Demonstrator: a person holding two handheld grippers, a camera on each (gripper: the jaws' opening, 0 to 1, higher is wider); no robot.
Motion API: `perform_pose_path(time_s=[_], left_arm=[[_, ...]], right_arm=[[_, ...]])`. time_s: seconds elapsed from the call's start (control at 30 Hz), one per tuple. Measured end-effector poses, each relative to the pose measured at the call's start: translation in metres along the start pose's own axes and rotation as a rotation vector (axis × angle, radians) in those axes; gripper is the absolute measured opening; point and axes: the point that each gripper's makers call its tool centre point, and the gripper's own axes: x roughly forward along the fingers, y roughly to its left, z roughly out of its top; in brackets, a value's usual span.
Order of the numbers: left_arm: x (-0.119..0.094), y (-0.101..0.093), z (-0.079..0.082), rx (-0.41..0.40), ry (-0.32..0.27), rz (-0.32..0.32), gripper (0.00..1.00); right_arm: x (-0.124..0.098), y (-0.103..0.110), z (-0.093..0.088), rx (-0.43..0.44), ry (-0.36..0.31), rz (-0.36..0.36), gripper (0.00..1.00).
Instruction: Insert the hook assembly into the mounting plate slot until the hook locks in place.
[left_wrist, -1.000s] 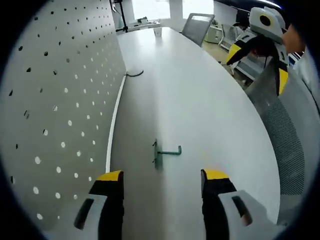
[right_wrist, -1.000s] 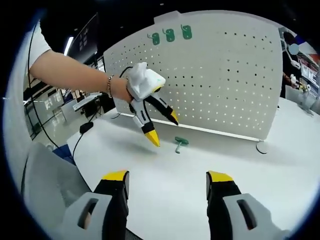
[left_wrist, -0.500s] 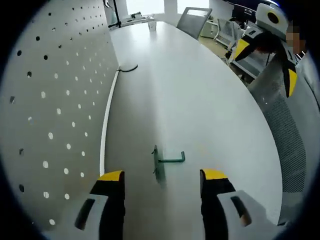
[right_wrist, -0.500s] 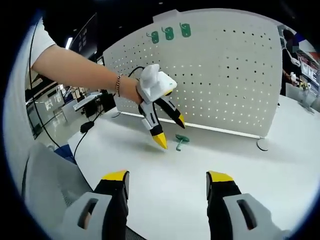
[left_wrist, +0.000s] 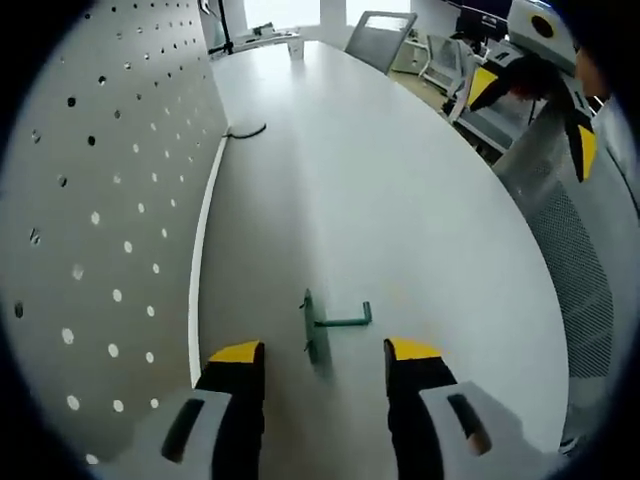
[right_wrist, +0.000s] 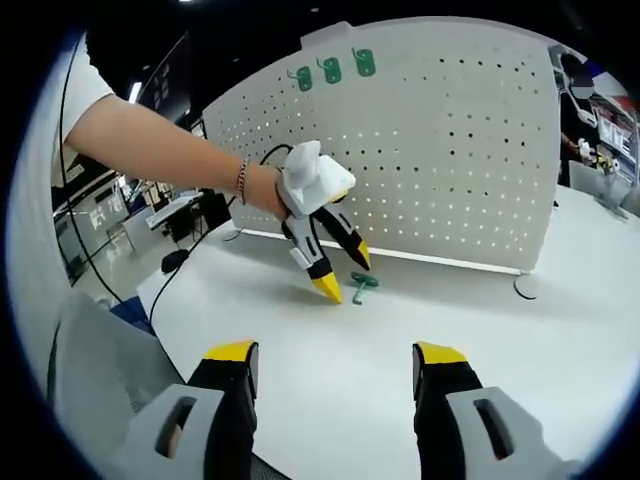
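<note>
Two views cover the scene. In the left gripper view, a white perforated pegboard panel (left_wrist: 95, 220) stands along the left side of a long white oval table (left_wrist: 400, 190), with a thin dark cable (left_wrist: 245, 131) lying at its foot further back. Near the bottom of that view, a small green metal hook with a flat back plate (left_wrist: 330, 325) lies flat on the tabletop, just ahead of the gap between the left gripper (left_wrist: 325, 352)'s yellow-tipped black jaws. Those jaws stand apart at a moderate width, one on each side of the hook, and hold nothing. A grey mesh office chair (left_wrist: 585, 290) sits at the table's right edge, and the right gripper (left_wrist: 530, 105) shows at the upper right with its jaws spread and empty.

In the right gripper view, a person's bare forearm with a bracelet (right_wrist: 160, 150) reaches in from the left, carrying the left gripper (right_wrist: 345, 275), which points down at the table with its tips close to the hook (right_wrist: 362, 286); whether they touch it I cannot tell. The pegboard (right_wrist: 460, 170) stands upright behind, and three more green hooks (right_wrist: 332, 70) hang in a row near its top edge. At the bottom, the right gripper's (right_wrist: 337, 352) own jaws are wide apart over bare tabletop, well short of the hook.
</note>
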Motion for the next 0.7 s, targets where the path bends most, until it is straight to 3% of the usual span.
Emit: perform_pose_path(time_s=[0.23, 0.47, 0.7], left_arm=[[0.0004, 0.0028, 0.0018, -0.018, -0.024, 0.02, 0.43], [0.0, 0.0059, 0.0024, -0.035, -0.048, 0.045, 0.28], [-0.0004, 0.0046, 0.0022, -0.038, -0.057, 0.061, 0.18]], right_arm=[[-0.0001, 0.0012, 0.0004, 0.01, -0.003, 0.004, 0.6], [-0.0001, 0.0005, 0.0004, 0.009, -0.003, 0.003, 0.6], [-0.0009, -0.0008, 0.0022, 0.013, -0.01, -0.003, 0.6]])
